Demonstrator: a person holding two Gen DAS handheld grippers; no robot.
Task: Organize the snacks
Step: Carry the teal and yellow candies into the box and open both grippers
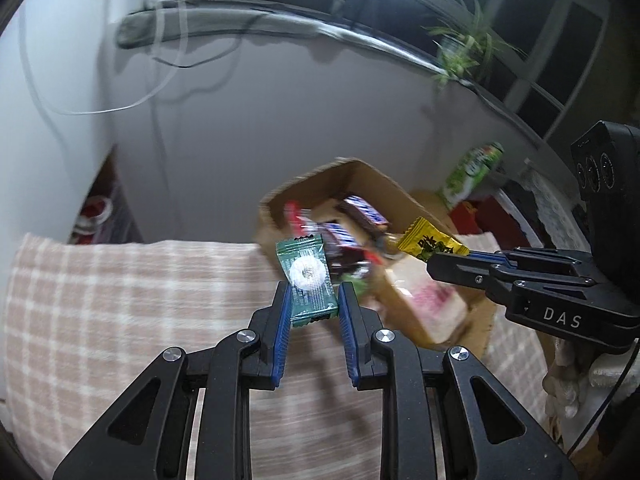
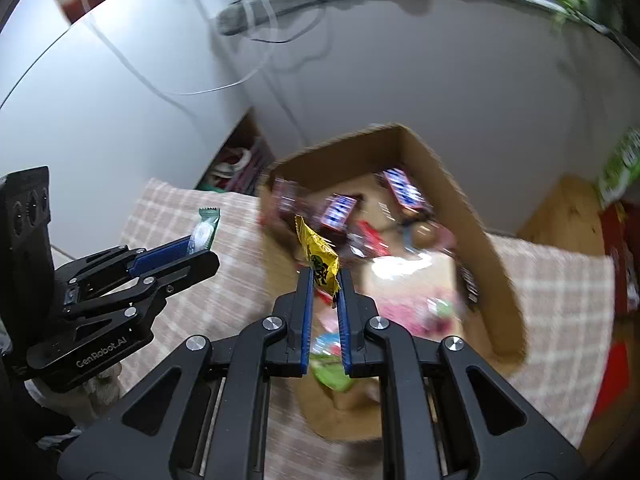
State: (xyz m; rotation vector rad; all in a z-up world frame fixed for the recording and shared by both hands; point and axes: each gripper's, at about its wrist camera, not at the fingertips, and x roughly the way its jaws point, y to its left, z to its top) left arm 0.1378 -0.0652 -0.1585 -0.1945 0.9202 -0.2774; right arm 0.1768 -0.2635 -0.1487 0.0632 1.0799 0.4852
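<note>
My left gripper (image 1: pixel 314 294) is shut on a green candy packet (image 1: pixel 308 276) with a white ring sweet inside, held above the checked cloth just left of the cardboard box (image 1: pixel 384 188). It also shows in the right wrist view (image 2: pixel 204 228). My right gripper (image 2: pixel 325 280) is shut on a yellow candy packet (image 2: pixel 318 258), held over the box's near left edge; the packet also shows in the left wrist view (image 1: pixel 430 242). The box (image 2: pixel 480 232) holds several wrapped snacks, among them blue-and-white bars (image 2: pixel 402 186) and a pink packet (image 2: pixel 404 300).
A pink checked cloth (image 1: pixel 120 300) covers the surface under the box. A green can (image 1: pixel 472 172) stands behind the box on the right, next to red packaging (image 2: pixel 618 260). A white wall with hanging cables (image 1: pixel 160 60) lies behind. A plant (image 1: pixel 464 48) sits on the sill.
</note>
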